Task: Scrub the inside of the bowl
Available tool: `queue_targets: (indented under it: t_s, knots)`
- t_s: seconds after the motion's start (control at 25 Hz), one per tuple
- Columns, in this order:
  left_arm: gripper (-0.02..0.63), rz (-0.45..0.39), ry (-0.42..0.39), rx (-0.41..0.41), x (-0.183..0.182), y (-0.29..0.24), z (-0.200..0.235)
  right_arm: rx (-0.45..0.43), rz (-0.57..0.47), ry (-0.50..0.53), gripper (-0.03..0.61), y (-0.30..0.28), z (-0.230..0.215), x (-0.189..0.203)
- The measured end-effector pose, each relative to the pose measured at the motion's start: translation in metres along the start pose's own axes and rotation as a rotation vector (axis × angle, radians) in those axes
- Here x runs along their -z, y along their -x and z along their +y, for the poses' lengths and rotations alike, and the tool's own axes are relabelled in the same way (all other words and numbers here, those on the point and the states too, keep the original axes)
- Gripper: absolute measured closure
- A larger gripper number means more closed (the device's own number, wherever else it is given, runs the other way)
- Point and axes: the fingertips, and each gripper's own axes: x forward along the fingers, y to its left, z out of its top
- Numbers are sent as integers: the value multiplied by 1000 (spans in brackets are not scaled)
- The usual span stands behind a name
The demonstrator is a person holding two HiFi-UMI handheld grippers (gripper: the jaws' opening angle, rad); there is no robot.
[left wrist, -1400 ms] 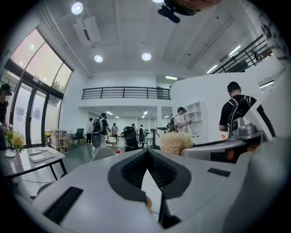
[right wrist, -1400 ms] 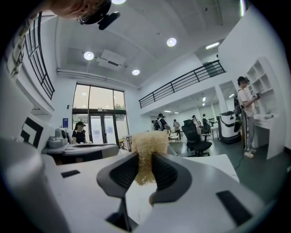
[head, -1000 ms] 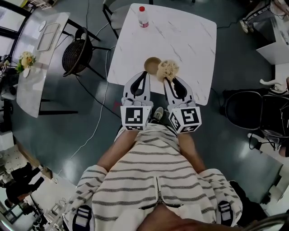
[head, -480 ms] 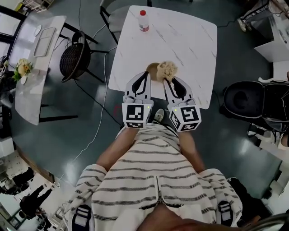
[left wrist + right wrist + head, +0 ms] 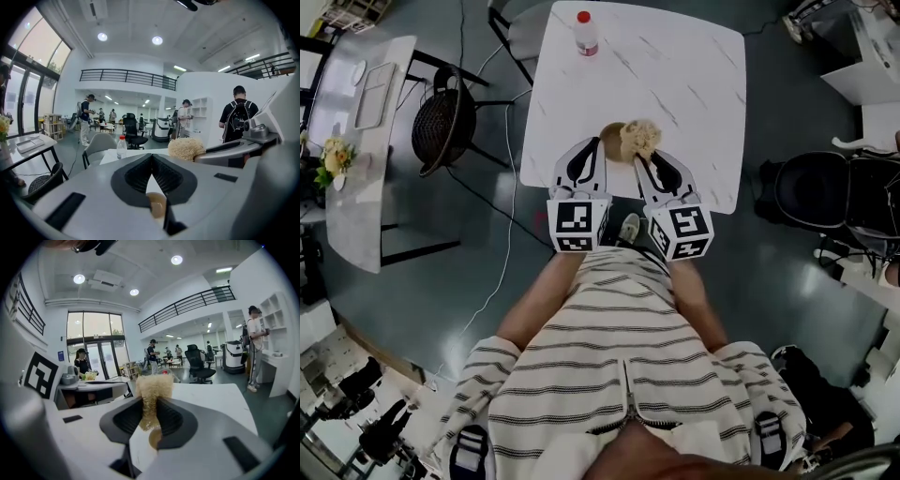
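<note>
The bowl [image 5: 610,138] sits on the table [image 5: 675,84]. Over the bowl's right half, the right gripper [image 5: 643,161] pinches a fibrous scrubber [image 5: 640,138]. Just left of the bowl, the left gripper [image 5: 584,150] is closed, seemingly empty. Scrubbing looks barely begun, and contact with the inside is unclear.

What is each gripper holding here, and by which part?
Right gripper clamps the fibrous scrubber by its lower end, tuft sticking out. Left gripper has its jaws together by the bowl; a grip on it cannot be told.
</note>
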Motion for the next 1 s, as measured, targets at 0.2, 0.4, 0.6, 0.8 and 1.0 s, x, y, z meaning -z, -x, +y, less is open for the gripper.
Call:
queue_targets:
  t_s: [0.2,0.4,0.6,0.8,1.0]
  knots:
    - [607,82,-1,4,22,-17,9,9,63,-13,481,-15,-4,17]
    - [607,172,29,21,48,-31,14,25,131,-42,481,-28,-11,39]
    - [606,260,96,62,76,-46,19,34,189,-59,481,-46,-17,57]
    - [606,360,150,73,111,-57,26,42,249,-69,482,-58,-24,80]
    - [606,447,232,71,144,-66,37,51,290,-77,480,-68,-30,96]
